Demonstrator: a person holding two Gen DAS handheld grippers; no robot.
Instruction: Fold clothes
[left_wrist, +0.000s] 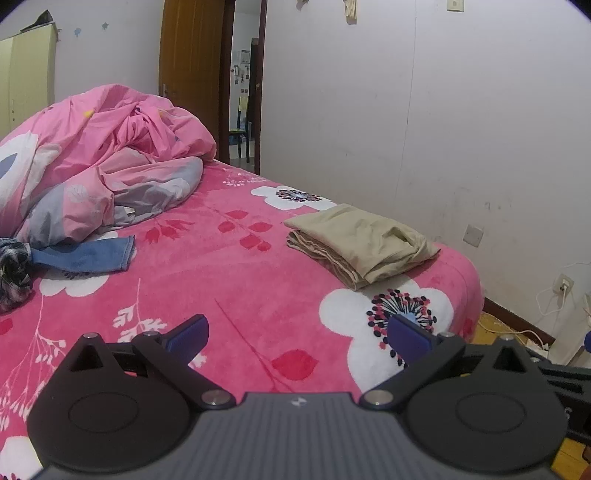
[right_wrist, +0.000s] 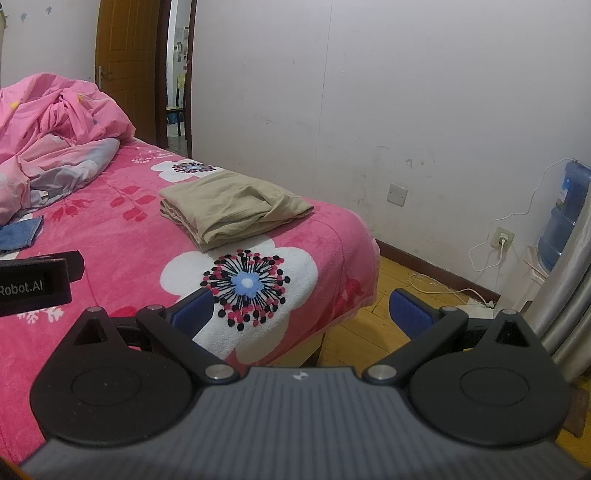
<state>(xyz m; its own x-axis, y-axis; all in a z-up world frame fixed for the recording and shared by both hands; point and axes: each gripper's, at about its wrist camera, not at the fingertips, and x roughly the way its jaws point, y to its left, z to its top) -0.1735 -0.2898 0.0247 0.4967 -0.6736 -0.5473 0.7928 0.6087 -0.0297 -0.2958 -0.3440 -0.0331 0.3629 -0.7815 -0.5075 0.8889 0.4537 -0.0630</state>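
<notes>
Home bedroom, bed (left_wrist: 221, 266) with pink floral blanket, rumpled duvet (left_wrist: 96, 155), wooden door (left_wrist: 192, 74)

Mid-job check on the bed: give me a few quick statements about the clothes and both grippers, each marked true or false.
1. The folded beige cotton garment lies on the pink floral blanket. True.
2. The left gripper is shut on that garment. False: its fingers are spread apart and hold nothing.
3. The blue denim piece lies unfolded near the crumpled pink duvet. True.
4. The right gripper holds the denim. False: it is open and empty, above the bed's corner.
5. The beige garment touches the denim. False: bare blanket separates them.
</notes>
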